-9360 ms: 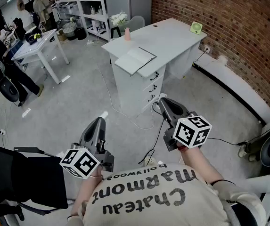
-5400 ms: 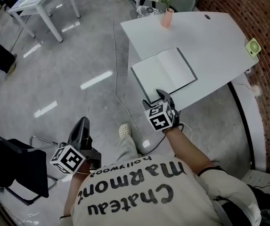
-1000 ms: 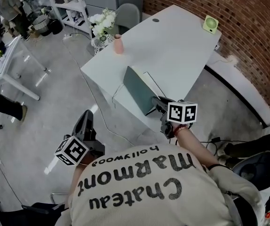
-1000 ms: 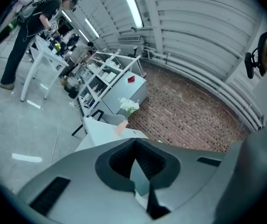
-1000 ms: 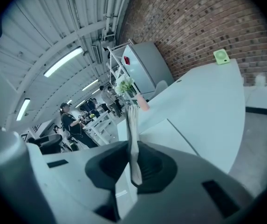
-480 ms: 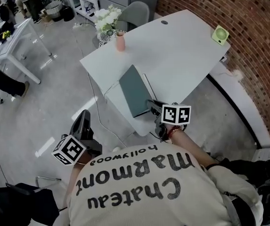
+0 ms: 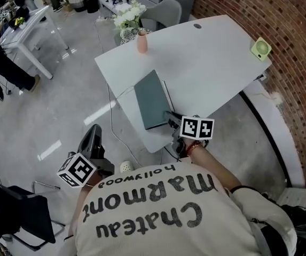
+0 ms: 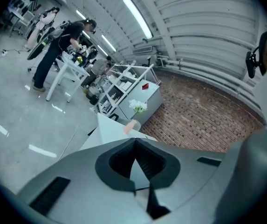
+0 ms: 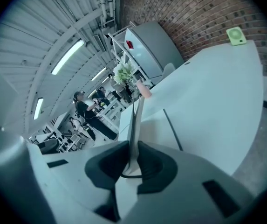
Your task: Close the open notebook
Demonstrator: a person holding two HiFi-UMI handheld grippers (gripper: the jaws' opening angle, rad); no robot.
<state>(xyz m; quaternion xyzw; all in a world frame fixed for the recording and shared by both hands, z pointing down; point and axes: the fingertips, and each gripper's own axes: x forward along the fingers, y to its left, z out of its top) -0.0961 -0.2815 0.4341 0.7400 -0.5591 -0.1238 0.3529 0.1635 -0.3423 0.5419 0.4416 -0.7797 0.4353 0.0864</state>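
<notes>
One notebook cover (image 7: 151, 99) pinched by right claw (image 7: 170, 116).

I see the notebook (image 7: 151, 99) just left of centre in the head view, near the lower-left edge of the white table (image 7: 211, 57). Its grey-green cover (image 9: 134, 125) stands raised off the pages, not yet flat. In the right gripper view it shows edge-on as a thin upright sheet at centre frame, with a white page (image 9: 156, 127) lying flat to its right. The cover's near edge is pinched between the right gripper's (image 9: 131, 164) fingers.
</notes>
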